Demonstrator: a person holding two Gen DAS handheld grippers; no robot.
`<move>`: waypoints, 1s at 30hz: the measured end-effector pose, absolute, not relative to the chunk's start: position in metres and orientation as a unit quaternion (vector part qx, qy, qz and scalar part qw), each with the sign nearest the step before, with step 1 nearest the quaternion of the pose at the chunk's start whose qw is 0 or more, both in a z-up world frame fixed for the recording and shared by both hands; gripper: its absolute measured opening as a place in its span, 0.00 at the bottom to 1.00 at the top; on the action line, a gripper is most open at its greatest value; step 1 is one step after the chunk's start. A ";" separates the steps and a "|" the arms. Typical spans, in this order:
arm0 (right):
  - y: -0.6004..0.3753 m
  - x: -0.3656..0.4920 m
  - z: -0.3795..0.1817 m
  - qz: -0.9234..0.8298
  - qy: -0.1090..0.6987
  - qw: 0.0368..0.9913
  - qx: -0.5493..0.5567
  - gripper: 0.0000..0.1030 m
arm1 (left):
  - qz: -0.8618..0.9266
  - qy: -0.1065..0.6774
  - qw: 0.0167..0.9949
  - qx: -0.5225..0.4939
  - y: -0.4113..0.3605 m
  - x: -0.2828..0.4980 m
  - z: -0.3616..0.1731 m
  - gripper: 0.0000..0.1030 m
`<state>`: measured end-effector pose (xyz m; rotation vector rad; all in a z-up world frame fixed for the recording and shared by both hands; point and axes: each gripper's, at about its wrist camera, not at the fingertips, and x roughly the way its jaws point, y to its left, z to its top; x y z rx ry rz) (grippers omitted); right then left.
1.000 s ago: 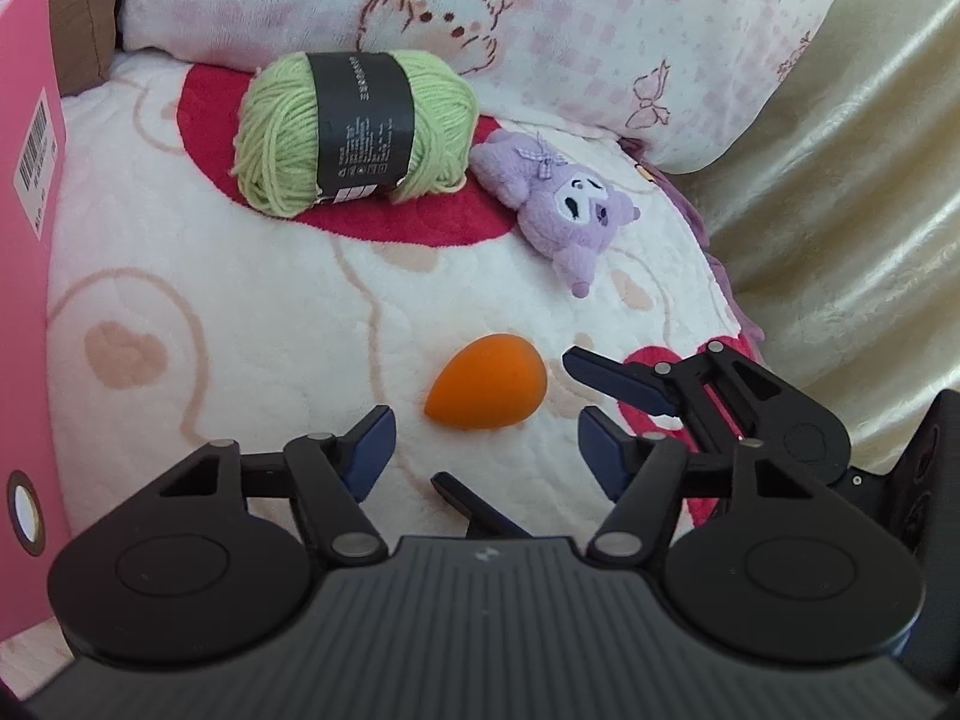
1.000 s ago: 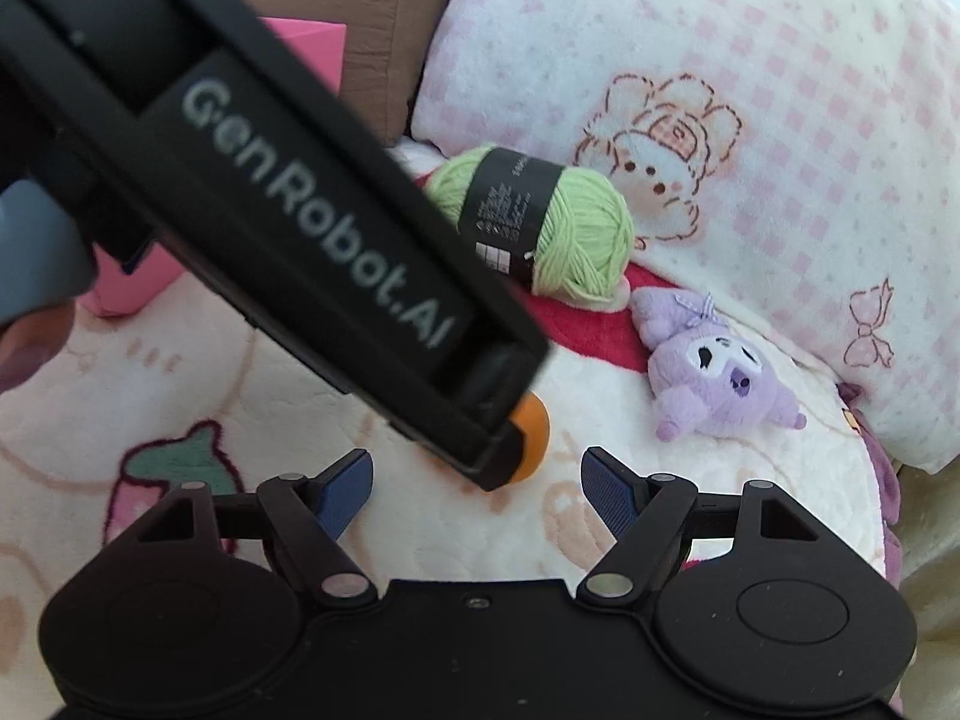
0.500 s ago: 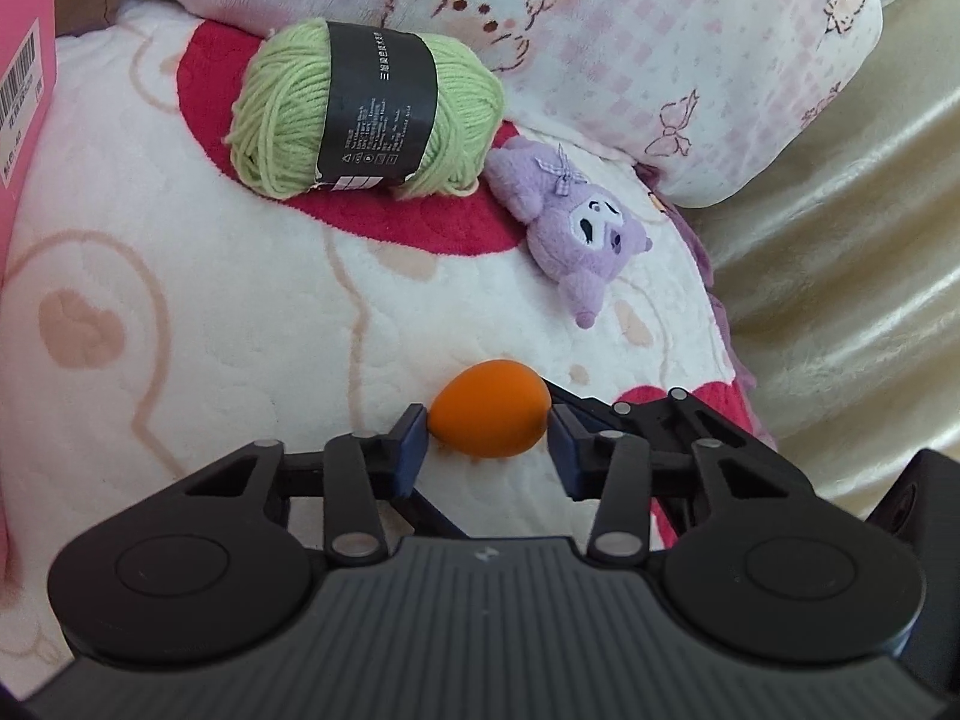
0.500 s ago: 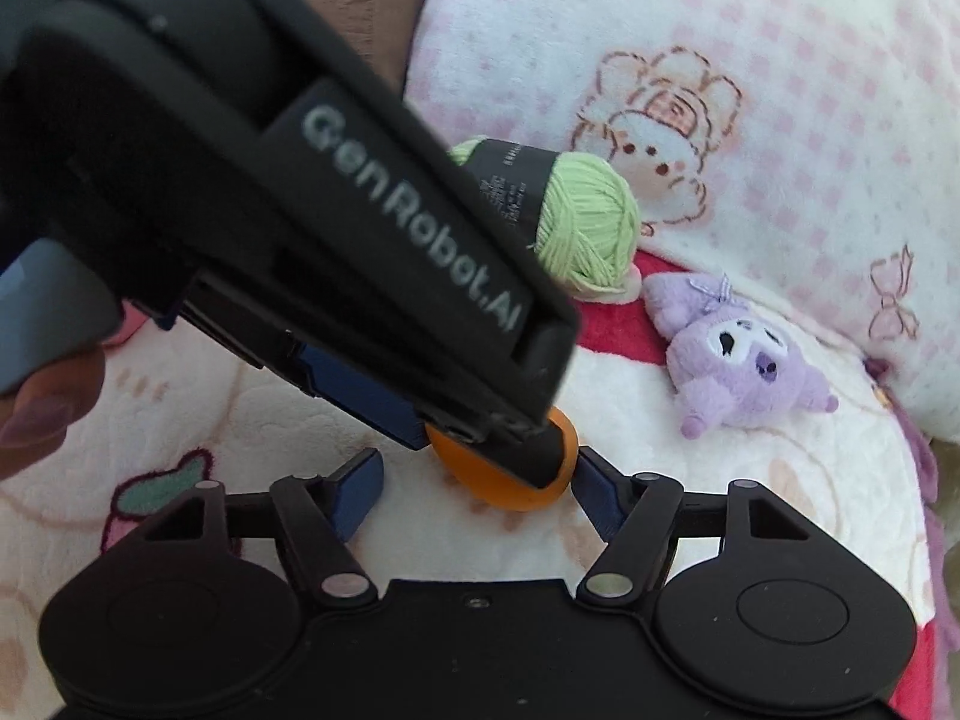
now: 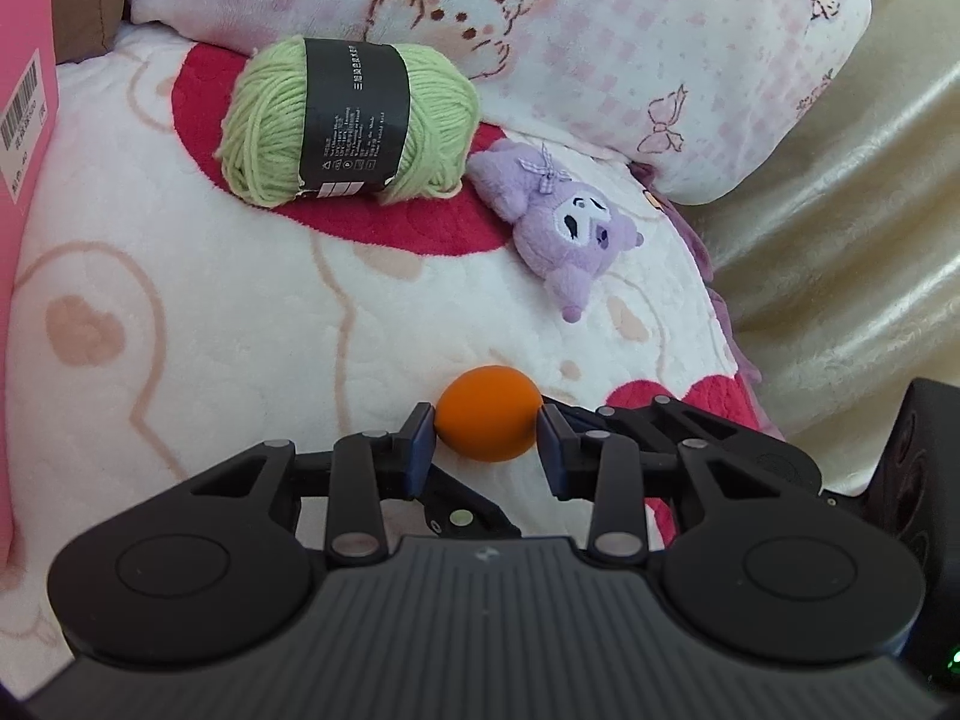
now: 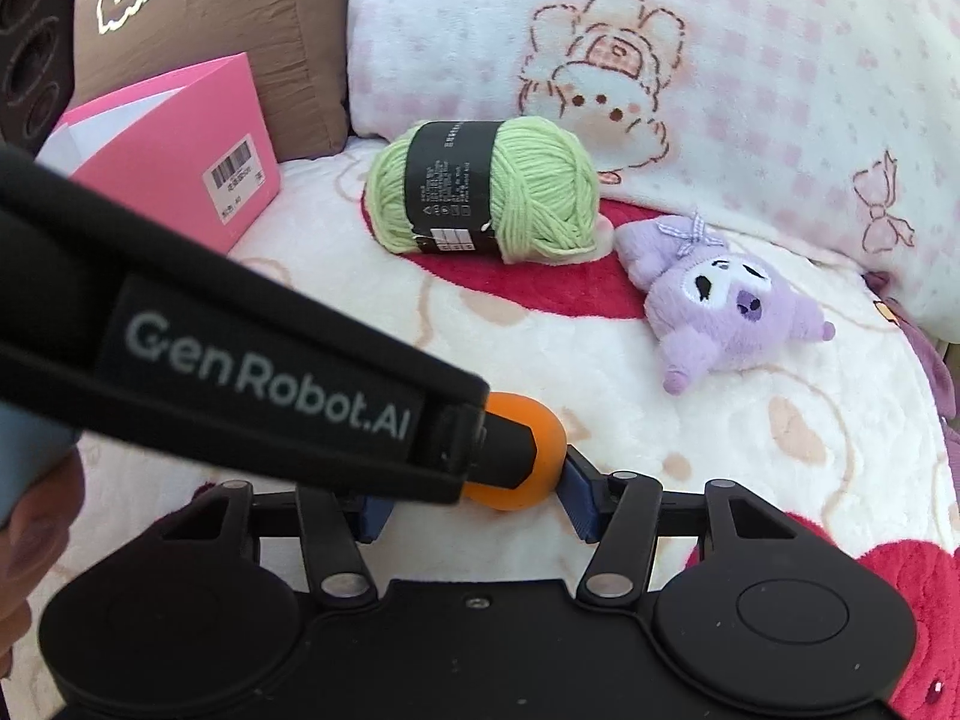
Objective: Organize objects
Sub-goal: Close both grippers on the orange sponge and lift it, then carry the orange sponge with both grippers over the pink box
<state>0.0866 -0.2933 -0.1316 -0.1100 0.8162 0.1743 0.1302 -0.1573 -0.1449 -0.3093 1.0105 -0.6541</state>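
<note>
My left gripper [image 5: 486,441] is shut on an orange egg-shaped sponge [image 5: 487,411], pads pressing both its sides, just above the blanket. The sponge also shows in the right wrist view [image 6: 531,450], partly hidden by the left gripper's body [image 6: 258,378]. My right gripper [image 6: 474,504] sits around the same spot; its right pad touches the sponge and its left finger is hidden behind the left gripper. A green yarn ball [image 5: 348,123] with a black label and a purple plush toy [image 5: 564,228] lie farther back; both also show in the right wrist view, yarn [image 6: 486,186] and plush [image 6: 726,300].
A pink box [image 6: 174,144] stands at the left, also at the edge of the left wrist view [image 5: 24,180]. A pink checked pillow [image 5: 600,30] and a brown cushion [image 6: 210,18] line the back. The blanket [image 5: 210,330] drops off to beige fabric [image 5: 840,240] on the right.
My left gripper closed on the orange sponge and lifted it slightly. The right gripper moved closer, its fingers narrowing around the same sponge.
</note>
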 end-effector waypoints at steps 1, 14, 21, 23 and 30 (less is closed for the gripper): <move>-0.293 0.086 -0.131 0.088 0.399 0.911 -0.048 0.59 | -0.304 0.474 0.813 -0.145 -0.155 0.129 -0.144 0.33; -0.275 0.059 -0.103 0.114 0.400 0.908 -0.049 0.59 | -0.306 0.464 0.822 -0.126 -0.130 0.101 -0.110 0.34; -0.262 0.043 -0.084 0.128 0.391 0.910 -0.048 0.58 | -0.315 0.457 0.820 -0.141 -0.111 0.088 -0.090 0.34; -0.259 0.048 -0.080 0.132 0.389 0.910 -0.051 0.58 | -0.316 0.456 0.820 -0.140 -0.108 0.084 -0.085 0.34; -0.257 0.034 -0.061 0.147 0.393 0.907 -0.036 0.58 | -0.318 0.451 0.822 -0.137 -0.097 0.066 -0.067 0.34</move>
